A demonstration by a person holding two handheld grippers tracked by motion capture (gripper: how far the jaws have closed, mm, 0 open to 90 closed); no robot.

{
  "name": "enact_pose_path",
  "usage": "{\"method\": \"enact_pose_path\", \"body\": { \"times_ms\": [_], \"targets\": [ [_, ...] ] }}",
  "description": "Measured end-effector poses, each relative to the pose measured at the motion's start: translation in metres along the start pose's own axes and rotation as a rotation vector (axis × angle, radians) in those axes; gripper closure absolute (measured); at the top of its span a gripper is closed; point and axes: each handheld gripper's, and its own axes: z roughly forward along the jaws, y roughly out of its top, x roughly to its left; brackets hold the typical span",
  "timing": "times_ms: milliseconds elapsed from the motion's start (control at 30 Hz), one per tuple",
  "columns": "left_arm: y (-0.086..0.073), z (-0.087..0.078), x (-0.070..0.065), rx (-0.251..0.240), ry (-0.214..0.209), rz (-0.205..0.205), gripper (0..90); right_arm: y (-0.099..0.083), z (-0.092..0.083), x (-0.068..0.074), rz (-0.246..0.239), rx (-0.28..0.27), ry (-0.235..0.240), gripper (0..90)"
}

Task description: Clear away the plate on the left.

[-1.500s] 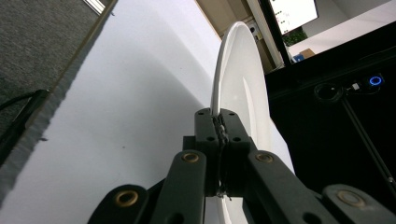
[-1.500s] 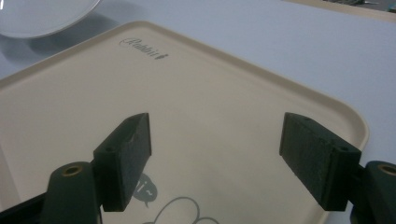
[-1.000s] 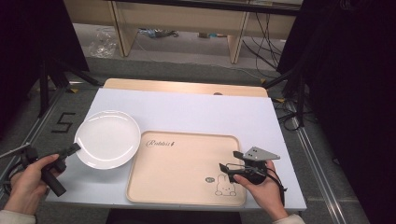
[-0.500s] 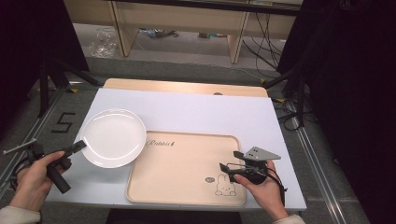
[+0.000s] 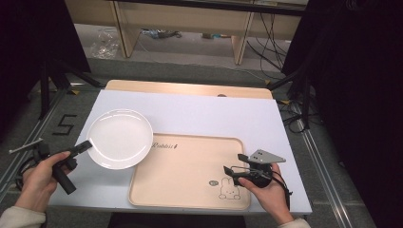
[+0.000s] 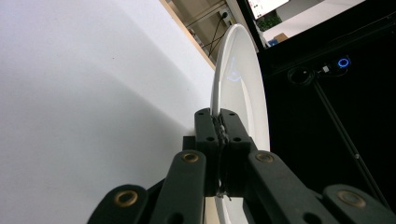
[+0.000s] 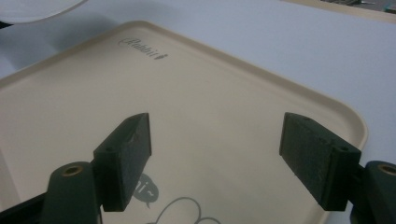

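Standing by the bench, one sees a white table top [image 5: 214, 114] with a strip of bare wood along its far edge. On its near half lies a beige tray [image 5: 190, 166], a rounded rectangle; the script word "Rabbit" is printed near its far left corner, and a line-drawn rabbit with a small speech bubble sits toward its near right corner. In the right gripper view the same script word reads clearly across the tray's surface.

A white plate [image 5: 119, 137] is next in size, round and glossy. It is tilted, lifted off the table at the tray's far left corner, its right edge overlapping the tray's rim as seen from above.

The left gripper [image 5: 84, 146], held in the person's left hand [image 5: 40, 178], is clamped on the plate's left rim; in the left gripper view the two black jaws meet tight on the thin white edge.

The right gripper [image 5: 234, 162], in the right hand [image 5: 266, 187], hovers over the tray's near right part, by the rabbit drawing, jaws spread wide and holding nothing.

On the floor left of the table, a "5" is marked in black [image 5: 64, 124].
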Motion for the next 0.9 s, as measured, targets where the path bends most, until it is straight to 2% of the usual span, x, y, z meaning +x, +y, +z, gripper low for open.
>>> {"method": "enact_pose_path", "body": {
  "times_ms": [33, 133, 233, 267, 533, 567, 633, 700, 733, 833, 900],
  "targets": [
    [0.0, 0.001, 0.0, 0.0, 0.0, -0.002, 87.3, 0.0, 0.0, 0.002, 0.021, 0.004, 0.004, 25.9],
    [-0.001, 0.003, -0.002, 0.007, -0.005, 0.0, 87.3, 0.0, 0.0, 0.002, 0.03, 0.012, 0.009, 25.9],
    [-0.001, 0.004, -0.003, 0.011, -0.005, 0.004, 87.4, 0.0, 0.0, 0.0, 0.01, 0.006, 0.014, 25.9],
    [-0.001, 0.005, -0.004, 0.012, -0.012, 0.003, 87.4, -0.001, 0.0, 0.001, 0.027, 0.008, 0.011, 25.9],
    [-0.003, 0.008, -0.006, 0.02, -0.021, 0.003, 87.3, -0.001, 0.0, 0.001, 0.021, 0.007, 0.012, 25.9],
    [-0.003, 0.009, -0.006, 0.021, -0.021, 0.003, 87.4, -0.001, -0.001, 0.002, 0.032, 0.012, 0.005, 25.9],
    [-0.003, 0.009, -0.007, 0.022, -0.019, 0.004, 87.3, -0.001, 0.001, 0.0, 0.022, -0.008, 0.031, 25.9],
    [-0.003, 0.01, -0.008, 0.023, -0.025, 0.006, 87.3, -0.001, 0.001, 0.001, 0.029, -0.009, 0.028, 25.9],
    [-0.003, 0.01, -0.008, 0.024, -0.025, 0.007, 87.3, 0.0, 0.0, 0.001, 0.024, 0.006, 0.011, 25.9],
    [-0.004, 0.012, -0.009, 0.025, -0.03, 0.006, 87.3, -0.001, 0.001, 0.001, 0.027, -0.01, 0.029, 25.9],
    [-0.004, 0.013, -0.01, 0.028, -0.032, 0.005, 87.3, 0.0, 0.0, 0.001, 0.02, 0.007, 0.013, 25.9]
  ]
}}
